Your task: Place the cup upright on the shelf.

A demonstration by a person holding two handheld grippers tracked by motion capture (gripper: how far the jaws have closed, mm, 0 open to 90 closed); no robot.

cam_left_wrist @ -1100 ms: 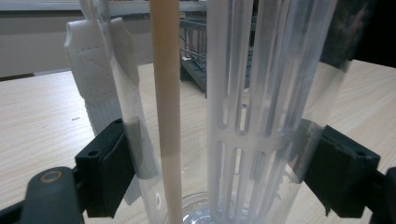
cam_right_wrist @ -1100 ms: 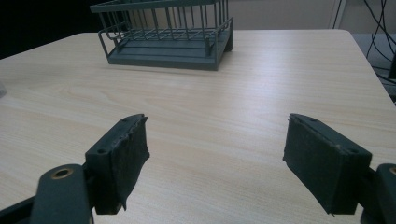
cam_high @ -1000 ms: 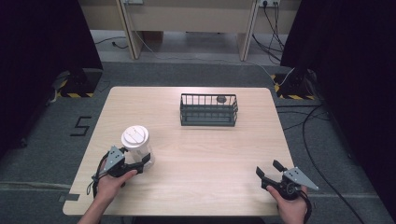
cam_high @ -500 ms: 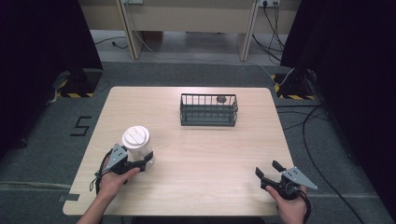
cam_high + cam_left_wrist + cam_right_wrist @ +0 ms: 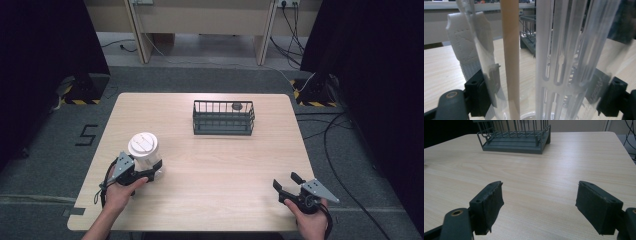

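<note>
One clear lidded container [image 5: 144,152] stands upright, long axis vertical, clamped by the left gripper [image 5: 148,172]. One wire basket [image 5: 223,118] sits mid-table. The right gripper [image 5: 286,183] rests wide open, empty.

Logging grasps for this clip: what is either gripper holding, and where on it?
Left gripper clamps the clear jar by its lower side walls. Right gripper is open and holds nothing.

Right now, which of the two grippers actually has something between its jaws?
The left gripper, at the table's near left: its jaws stand either side of the clear lidded container. The right gripper, near right, is open over bare tabletop.
</note>
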